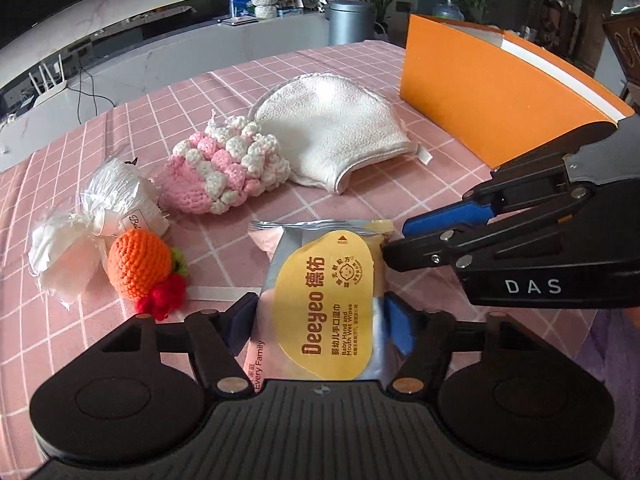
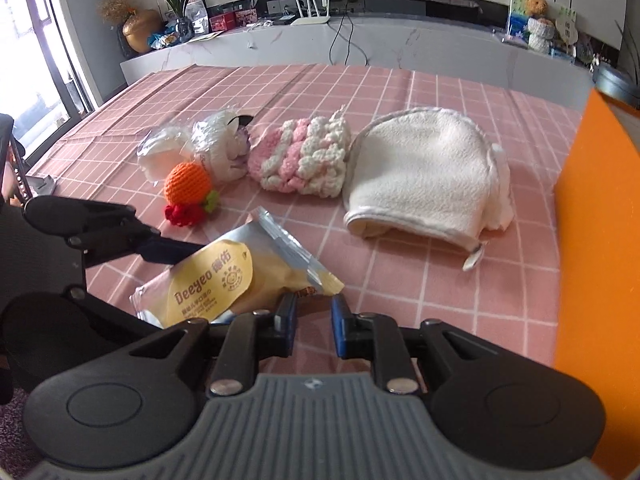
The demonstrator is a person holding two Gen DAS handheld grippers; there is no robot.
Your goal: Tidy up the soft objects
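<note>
**Left gripper clamps the wipes pack; the rest of the soft things wait on the cloth**

The left gripper [image 1: 320, 320] grasps the silver-and-yellow foil pack of baby wet wipes [image 1: 320, 300], one finger on each long side, and the pack looks lifted a little off the table. The right gripper [image 2: 314, 312] sits just right of the pack with its blue-padded fingers [image 2: 340, 328] parted and nothing between them, the pack's near corner just at the left finger.

Beyond the pack, on the pink checked tablecloth [image 1: 280, 92], lie the other soft things: a crocheted orange fruit with a red and green tuft [image 1: 138, 266] to the near left, a crinkly clear plastic bag of white stuffing [image 1: 100, 216] touching it on the far side, a pink-and-white chunky knitted piece [image 1: 224, 168] in the middle, and a cream terry-cloth mitt [image 1: 332, 136] to its right. A tall orange cardboard box [image 1: 480, 92] stands at the far right, well apart from the pack.

I judge the task to be at an early step: I see nothing inside the box, though its interior is hidden, and four items lie untouched.

The left wrist view shows the clamp on both sides of the pack and the box's white-lined rim. The right wrist view shows instead the empty gap of the right gripper, the pack's tilt, and a white fold tucked behind the mitt.
</note>
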